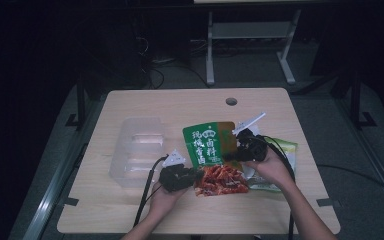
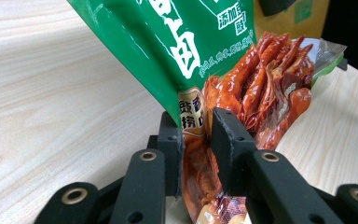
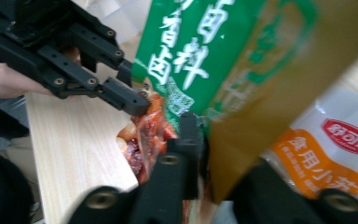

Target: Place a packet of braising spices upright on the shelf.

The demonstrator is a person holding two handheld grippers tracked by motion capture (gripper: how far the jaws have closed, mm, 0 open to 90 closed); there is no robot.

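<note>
Black jaws of the left hand-held gripper (image 2: 196,140) rise from the bottom edge of the left gripper view and are clamped on the lower edge of a green snack pouch (image 2: 177,51), with only the thin film between the pads. Its clear window shows red-brown pieces in the right half of that frame. In the high view the same left hand-held gripper (image 1: 196,176) sits at lower centre of the frame, gripped by the person's left hand (image 1: 166,195), and pinches the pouch's near left corner.

Toward the right of the high view, the right hand-held gripper (image 1: 234,150) is closed on the right side of the green snack pouch (image 1: 210,150), at its ochre-coloured strip; the right gripper view shows that strip caught between the jaws, though blurred. The pouch hangs between the two tools at the middle of the light wooden worktop (image 1: 130,210), lifted off it on its right side.

Under the right hand lies a white and orange packet (image 3: 340,149), with a green-edged one beside it. A clear plastic tray (image 1: 135,147) rests left of centre in the high view, apart from the pouch.
</note>
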